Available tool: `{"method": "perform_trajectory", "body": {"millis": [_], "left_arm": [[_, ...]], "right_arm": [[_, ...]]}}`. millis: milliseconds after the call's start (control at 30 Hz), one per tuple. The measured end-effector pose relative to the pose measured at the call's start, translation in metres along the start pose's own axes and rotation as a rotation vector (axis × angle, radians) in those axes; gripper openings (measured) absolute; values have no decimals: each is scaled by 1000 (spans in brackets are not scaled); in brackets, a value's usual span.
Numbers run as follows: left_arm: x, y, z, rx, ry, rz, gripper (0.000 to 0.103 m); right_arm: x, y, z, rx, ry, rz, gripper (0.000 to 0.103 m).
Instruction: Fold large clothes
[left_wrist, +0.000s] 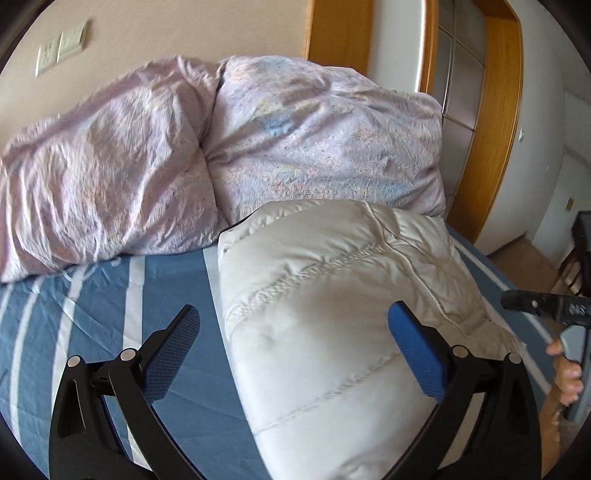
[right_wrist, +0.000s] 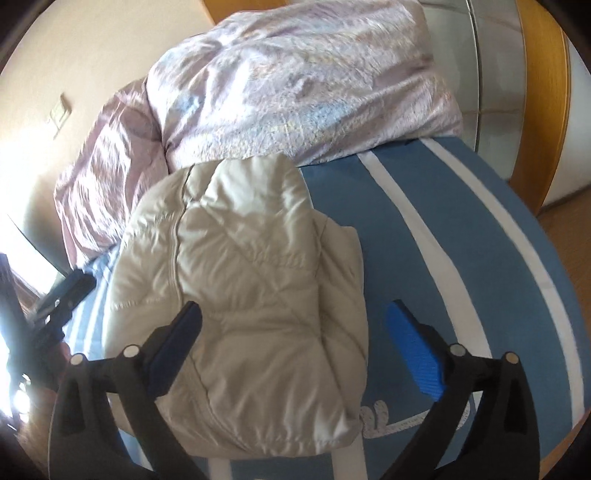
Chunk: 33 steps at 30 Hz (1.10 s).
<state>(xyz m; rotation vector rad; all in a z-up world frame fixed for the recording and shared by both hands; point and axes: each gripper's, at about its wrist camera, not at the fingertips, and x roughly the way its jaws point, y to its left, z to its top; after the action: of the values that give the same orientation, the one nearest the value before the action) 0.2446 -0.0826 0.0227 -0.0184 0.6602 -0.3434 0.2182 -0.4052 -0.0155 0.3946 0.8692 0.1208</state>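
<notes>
A white quilted puffer jacket lies folded into a compact bundle on the blue striped bed sheet. It also shows in the right wrist view. My left gripper is open and empty, hovering over the jacket's left edge. My right gripper is open and empty, hovering over the jacket's right edge; it also shows at the right edge of the left wrist view. The left gripper shows at the left edge of the right wrist view.
A crumpled lilac duvet is heaped at the head of the bed, just behind the jacket, against the beige wall. A wooden-framed door stands to the right. The sheet runs to the bed's right edge.
</notes>
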Motion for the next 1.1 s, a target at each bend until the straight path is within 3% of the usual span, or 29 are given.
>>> {"method": "perform_trajectory", "body": {"millis": [267,433,833,1100], "left_arm": [[33,60,-11,-306,160,-241,102],[53,67,-22,-413,220,-361,102],[72,63,-29,-422,251,-403,102],[75,63,-30,-413,242,-404,102]], "right_arm": [[45,-39,21,180,174,149,101],[68,-48,23,229,261,246,101],[107,-47,21,211,415,381,101],[121,-36,25,156,451,424,101]]}}
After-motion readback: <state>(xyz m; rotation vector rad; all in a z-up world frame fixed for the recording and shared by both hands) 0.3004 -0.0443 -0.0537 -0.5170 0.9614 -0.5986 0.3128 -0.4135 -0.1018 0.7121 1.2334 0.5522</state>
